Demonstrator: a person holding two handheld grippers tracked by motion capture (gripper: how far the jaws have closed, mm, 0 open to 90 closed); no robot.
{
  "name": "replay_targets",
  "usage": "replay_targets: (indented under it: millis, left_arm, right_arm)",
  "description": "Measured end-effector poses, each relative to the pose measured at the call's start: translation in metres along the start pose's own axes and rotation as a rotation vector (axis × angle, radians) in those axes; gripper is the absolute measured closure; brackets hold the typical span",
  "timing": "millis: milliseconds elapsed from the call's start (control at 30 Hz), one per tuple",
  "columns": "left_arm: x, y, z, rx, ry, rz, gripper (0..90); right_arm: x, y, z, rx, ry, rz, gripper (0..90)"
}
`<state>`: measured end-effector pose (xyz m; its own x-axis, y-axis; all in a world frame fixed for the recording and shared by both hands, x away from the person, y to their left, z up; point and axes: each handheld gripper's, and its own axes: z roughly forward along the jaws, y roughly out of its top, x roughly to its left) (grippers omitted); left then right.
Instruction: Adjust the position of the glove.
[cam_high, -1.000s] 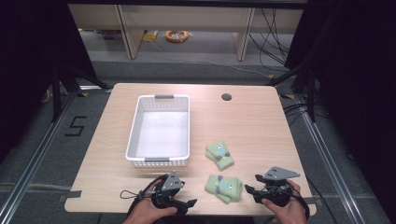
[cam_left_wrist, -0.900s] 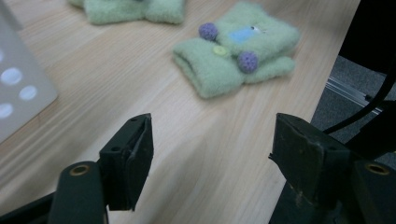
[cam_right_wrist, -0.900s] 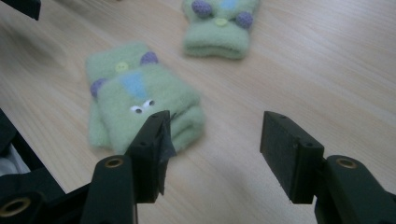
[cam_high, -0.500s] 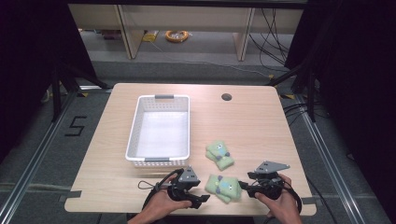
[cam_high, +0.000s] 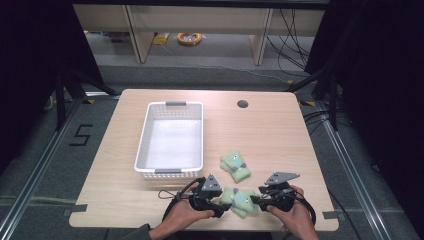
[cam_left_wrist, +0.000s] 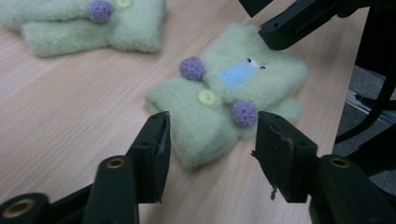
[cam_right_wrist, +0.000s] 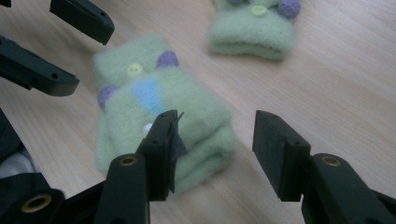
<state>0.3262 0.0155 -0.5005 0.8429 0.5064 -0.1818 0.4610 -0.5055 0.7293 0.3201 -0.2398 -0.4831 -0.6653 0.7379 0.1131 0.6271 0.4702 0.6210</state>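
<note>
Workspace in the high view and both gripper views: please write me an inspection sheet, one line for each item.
Surface: light wooden table with a round hole near the far edge.
Job's things: near green felt toy flat between both grippers; second green felt toy lies apart, beyond it.
Clutter: white basket, nothing seen inside.
Grippers: left hand-held gripper and right hand-held gripper have just been closing; each straddles one end of the near toy, pads not yet pressing.
Cables: black cable loops from the left gripper.
Surroundings: shelf legs, floor wires, a yellow coil.
</note>
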Motion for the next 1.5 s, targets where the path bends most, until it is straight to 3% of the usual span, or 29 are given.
replay_targets:
  millis: [33,133,167,233,300,333,367,467,500,533,567,600,633,667,767,833,867,900,967,1000,1033,1167,1200,1300,1333,1367,1400,1467,1500]
  left_arm:
    - [-0.001,0.000,0.002,-0.005,-0.002,-0.018,47.3]
    - [-0.002,0.001,0.006,0.014,-0.001,-0.008,49.6]
    - [-0.002,0.001,0.007,0.022,-0.004,0.009,49.8]
    - [-0.002,0.001,0.009,0.040,0.002,0.023,50.4]
    - [-0.002,0.000,0.010,0.028,0.001,-0.007,52.9]
    - [0.001,0.001,0.008,0.046,0.004,0.025,52.9]
    - [0.001,0.000,0.009,0.052,0.022,0.019,56.6]
    - [0.003,-0.001,0.010,0.061,0.022,0.034,60.8]
    - [0.001,-0.001,0.010,0.068,0.021,0.016,63.4]
    - [0.002,-0.001,0.009,0.083,0.026,0.042,63.4]
    - [0.000,-0.002,0.010,0.066,0.033,0.030,68.2]
    - [0.001,-0.002,0.009,0.077,0.030,0.053,68.2]
    - [-0.002,-0.003,0.010,0.062,0.036,0.039,70.4]
    - [-0.001,-0.002,0.009,0.079,0.031,0.064,72.5]
    - [-0.004,-0.003,0.009,0.065,0.033,0.064,78.4]
    - [-0.005,-0.003,0.005,0.077,0.032,0.110,79.3]
    - [-0.009,-0.005,0.005,0.060,0.026,0.076,79.9]
    - [-0.009,-0.006,0.003,0.063,0.030,0.082,80.4]
    - [-0.010,-0.008,-0.001,0.059,0.023,0.087,80.8]
    - [-0.009,-0.009,-0.005,0.067,0.026,0.108,80.8]
    - [-0.011,-0.011,-0.007,0.057,0.023,0.082,80.9]
    - [-0.005,-0.018,-0.016,0.066,0.028,0.085,80.8]
    - [-0.005,-0.021,-0.018,0.060,0.017,0.061,80.8]
    - [-0.004,-0.023,-0.021,0.065,0.018,0.064,80.8]
    - [-0.005,-0.025,-0.021,0.060,0.015,0.042,80.7]
    - [-0.004,-0.026,-0.022,0.055,0.015,0.047,80.7]
    - [-0.004,-0.027,-0.024,0.067,0.013,0.058,80.4]
    - [-0.004,-0.027,-0.024,0.070,0.011,0.064,80.0]
    - [-0.005,-0.028,-0.023,0.066,0.014,0.053,79.4]
  right_arm:
    - [0.000,0.000,0.001,-0.004,-0.003,-0.002,52.5]
    - [0.000,0.000,0.004,0.010,-0.001,0.001,53.4]
    - [-0.002,-0.001,0.005,0.025,-0.006,-0.021,54.3]
    - [-0.002,-0.001,0.006,0.031,-0.005,-0.012,55.2]
    - [-0.002,-0.002,0.009,0.033,0.002,0.012,56.5]
    - [-0.002,-0.002,0.009,0.033,0.002,0.012,56.5]
    - [-0.003,-0.002,0.010,0.037,0.007,0.010,59.3]
    - [-0.003,-0.002,0.011,0.041,0.017,0.007,61.8]
    - [-0.003,-0.001,0.011,0.060,0.027,0.005,65.3]
    - [-0.003,-0.001,0.011,0.060,0.027,0.005,65.3]
    - [-0.003,-0.001,0.013,0.059,0.038,0.009,68.4]
    - [-0.003,-0.001,0.013,0.059,0.038,0.009,68.4]
    - [-0.003,-0.001,0.013,0.058,0.040,0.004,71.0]
    - [-0.004,0.000,0.013,0.056,0.039,-0.006,73.5]
    - [-0.003,0.000,0.015,0.036,0.036,-0.042,79.8]
    - [0.000,0.003,0.012,0.060,0.041,-0.050,81.4]
    - [-0.001,0.003,0.013,0.055,0.037,-0.074,81.8]
    - [0.000,0.003,0.014,0.033,0.036,-0.075,82.1]
    - [0.000,0.006,0.014,0.038,0.042,-0.089,82.2]
    - [0.001,0.008,0.013,0.046,0.048,-0.086,82.2]
    - [0.002,0.010,0.014,0.036,0.052,-0.091,82.2]
    - [0.011,0.018,0.015,0.036,0.068,-0.116,82.1]
    - [0.016,0.021,0.017,0.047,0.080,-0.107,82.1]
    - [0.019,0.022,0.019,0.053,0.092,-0.102,82.0]
    - [0.019,0.022,0.020,0.051,0.092,-0.112,81.9]
    - [0.022,0.022,0.022,0.045,0.099,-0.094,81.9]
    - [0.020,0.022,0.022,0.046,0.096,-0.124,81.5]
    - [0.020,0.021,0.024,0.036,0.093,-0.138,81.4]
    - [0.022,0.020,0.024,0.049,0.103,-0.105,81.1]
